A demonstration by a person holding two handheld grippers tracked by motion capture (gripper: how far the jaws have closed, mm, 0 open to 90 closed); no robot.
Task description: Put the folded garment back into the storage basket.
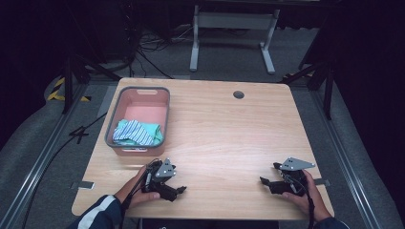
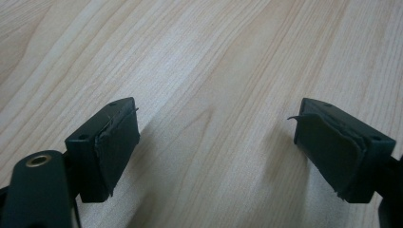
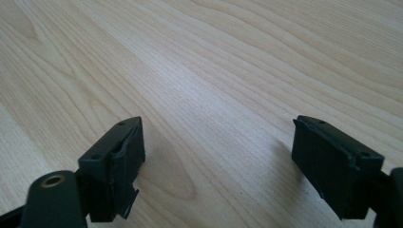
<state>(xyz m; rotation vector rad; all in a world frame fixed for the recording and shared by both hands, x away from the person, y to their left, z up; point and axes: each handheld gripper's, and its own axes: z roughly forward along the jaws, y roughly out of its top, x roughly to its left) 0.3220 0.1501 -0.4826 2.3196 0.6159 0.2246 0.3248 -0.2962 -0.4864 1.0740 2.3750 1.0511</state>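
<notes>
From above, I am resting my left gripper (image 1: 168, 183) and right gripper (image 1: 276, 180) low on the bare table (image 1: 229, 129), likely waiting; the cloths (image 1: 137, 132) are lying in the pink bin (image 1: 128, 98). Along my left gripper (image 2: 216, 142), the jaws are gaping wide, holding nothing. Along my right gripper (image 3: 218, 161), likewise wide and empty.

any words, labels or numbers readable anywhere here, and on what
None can be read.
The pink bin has a small white patch on its near wall, too small and blurred to tell if it bears text.
The wooden table and the fingers of both grippers show no text.
</notes>
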